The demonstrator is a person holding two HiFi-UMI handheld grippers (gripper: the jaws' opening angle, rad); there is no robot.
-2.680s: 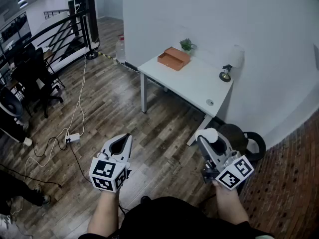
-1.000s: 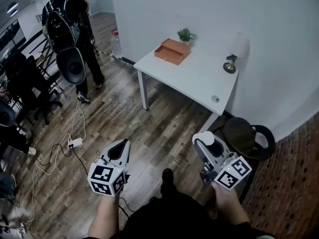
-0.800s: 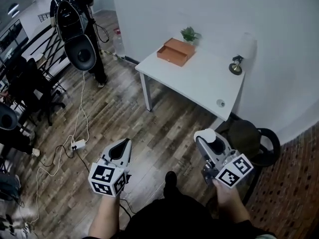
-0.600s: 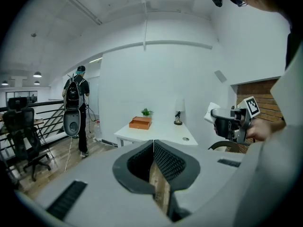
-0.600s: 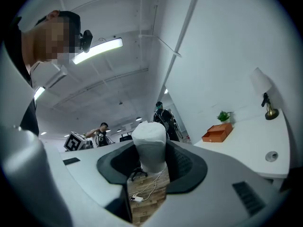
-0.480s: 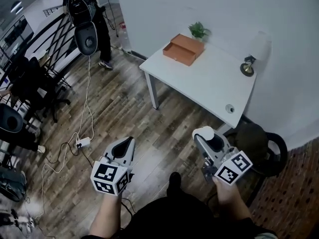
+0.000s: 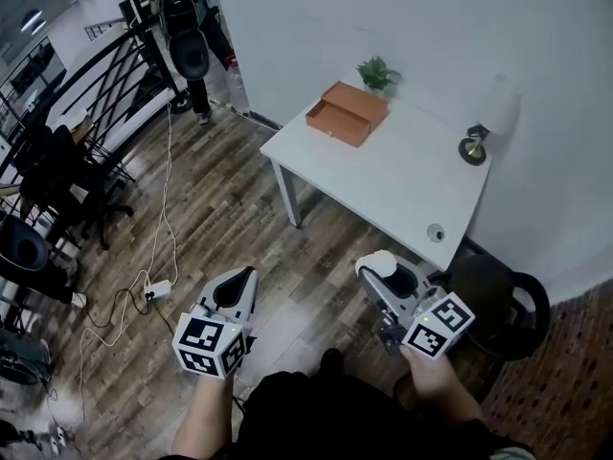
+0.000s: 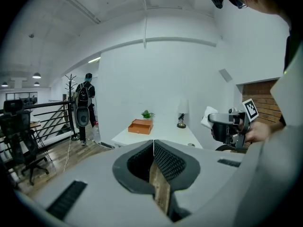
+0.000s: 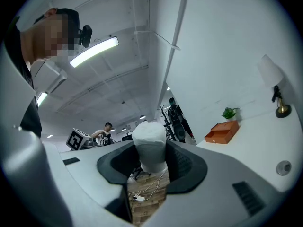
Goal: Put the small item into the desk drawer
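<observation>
A round thing on the desk is too small to identify.

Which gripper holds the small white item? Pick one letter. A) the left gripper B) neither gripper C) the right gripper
C: the right gripper view shows the small white item clamped between the jaws of the right gripper, while the left gripper has its jaws together on nothing.

The middle of the worktop lies bare and open from its near edge. An orange drawer box and a plant crowd the far left corner. A lamp stands at the wall-side edge, and a dark chair blocks the near right corner.
</observation>
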